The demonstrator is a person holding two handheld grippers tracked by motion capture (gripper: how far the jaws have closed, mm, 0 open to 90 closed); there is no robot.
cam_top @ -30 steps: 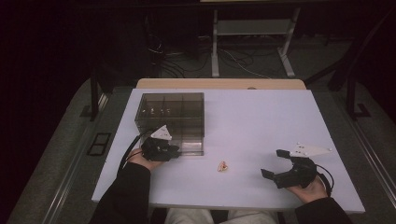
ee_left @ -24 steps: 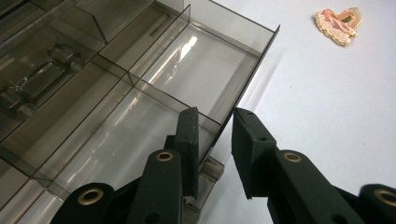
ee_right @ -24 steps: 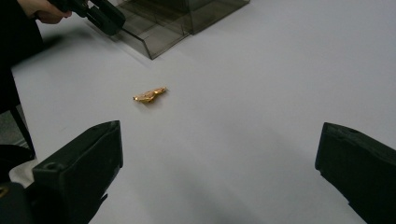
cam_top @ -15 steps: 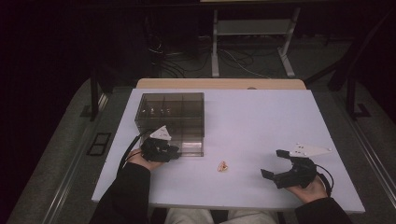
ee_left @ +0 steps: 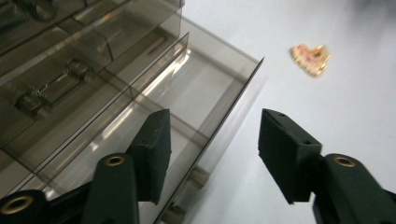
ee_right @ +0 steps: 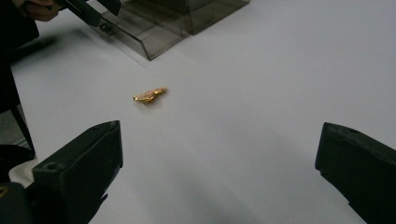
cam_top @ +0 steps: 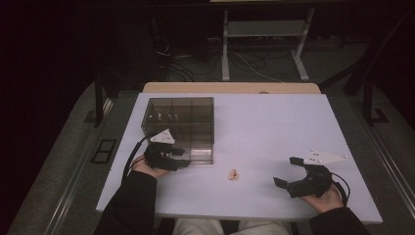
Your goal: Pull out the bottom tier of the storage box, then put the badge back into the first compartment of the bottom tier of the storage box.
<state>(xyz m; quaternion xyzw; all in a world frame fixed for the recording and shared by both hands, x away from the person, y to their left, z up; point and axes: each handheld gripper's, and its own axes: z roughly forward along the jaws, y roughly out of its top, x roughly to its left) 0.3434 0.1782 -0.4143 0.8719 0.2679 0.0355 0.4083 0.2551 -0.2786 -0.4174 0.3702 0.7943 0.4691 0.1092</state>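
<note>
A drawer is seen pulled out of the smoky organiser box, likely to receive the gold heart trinket, which lies on the table just right of the box. The left gripper, at the drawer front, has just been opening, with nothing between its jaws. The right gripper is held wide, well right of the box. The drawer's bare interior is revealed by the left gripper view.

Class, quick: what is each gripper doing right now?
Left gripper: open, jaws just opening by the drawer, holding nothing.
Right gripper: open, empty.
</note>
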